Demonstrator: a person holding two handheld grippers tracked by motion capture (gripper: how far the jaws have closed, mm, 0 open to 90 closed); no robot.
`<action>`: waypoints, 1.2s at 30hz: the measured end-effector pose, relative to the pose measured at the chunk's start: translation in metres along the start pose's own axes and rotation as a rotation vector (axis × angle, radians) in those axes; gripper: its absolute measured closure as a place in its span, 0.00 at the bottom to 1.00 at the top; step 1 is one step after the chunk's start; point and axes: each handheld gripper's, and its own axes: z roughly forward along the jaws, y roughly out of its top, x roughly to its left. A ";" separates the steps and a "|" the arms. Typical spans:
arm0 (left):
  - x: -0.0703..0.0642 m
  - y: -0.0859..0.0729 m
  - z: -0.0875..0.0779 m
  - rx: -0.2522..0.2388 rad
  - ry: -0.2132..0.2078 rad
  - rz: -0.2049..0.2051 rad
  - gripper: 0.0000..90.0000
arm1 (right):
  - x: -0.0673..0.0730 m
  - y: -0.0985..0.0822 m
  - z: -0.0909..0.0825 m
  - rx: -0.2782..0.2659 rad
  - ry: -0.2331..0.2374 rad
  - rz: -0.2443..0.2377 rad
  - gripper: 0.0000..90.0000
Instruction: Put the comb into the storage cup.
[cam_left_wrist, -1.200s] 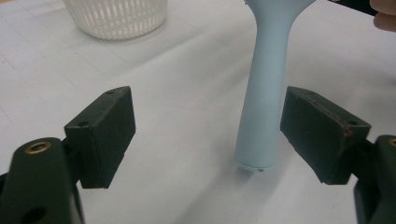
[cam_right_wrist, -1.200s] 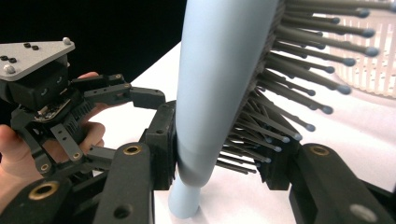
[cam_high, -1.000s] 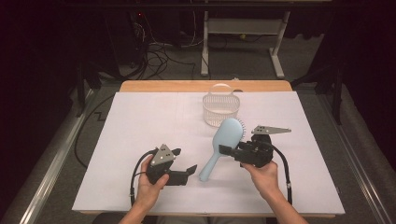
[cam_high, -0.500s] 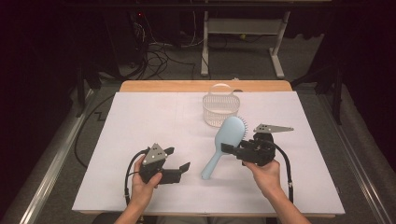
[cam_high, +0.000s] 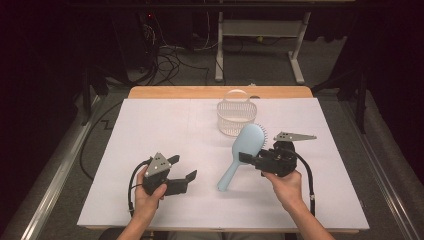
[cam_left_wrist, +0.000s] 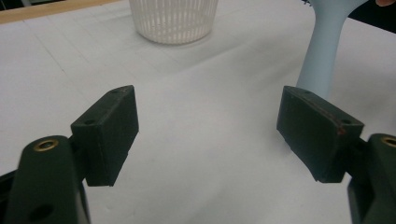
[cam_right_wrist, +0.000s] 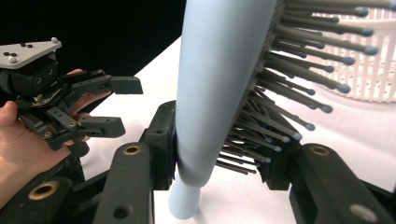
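On hairbrush (cam_high: 243, 150) and basket (cam_high: 236, 118), nothing legible.

One hairbrush (cam_high: 243, 150), one basket (cam_high: 236, 116), two hand-held grippers: left (cam_high: 182, 170), right (cam_high: 246, 159).

A white-covered table (cam_high: 150, 125) carries a white slatted basket (cam_high: 236, 119), seemingly empty, near its far edge.

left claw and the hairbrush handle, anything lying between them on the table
Nothing. In the high view the stretch between the left claw and the hairbrush handle is bare white table cover; the left gripper view shows the same.
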 end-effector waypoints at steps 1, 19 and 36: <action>0.001 -0.001 -0.002 -0.006 0.011 0.008 0.24 | 0.000 0.000 0.000 0.000 -0.001 0.000 0.62; 0.028 -0.016 -0.023 -0.097 0.095 -0.054 0.26 | -0.005 0.003 -0.007 -0.012 -0.005 0.015 0.62; 0.040 -0.035 -0.035 -0.133 0.151 -0.053 0.26 | -0.012 0.010 -0.022 -0.024 -0.042 0.025 0.62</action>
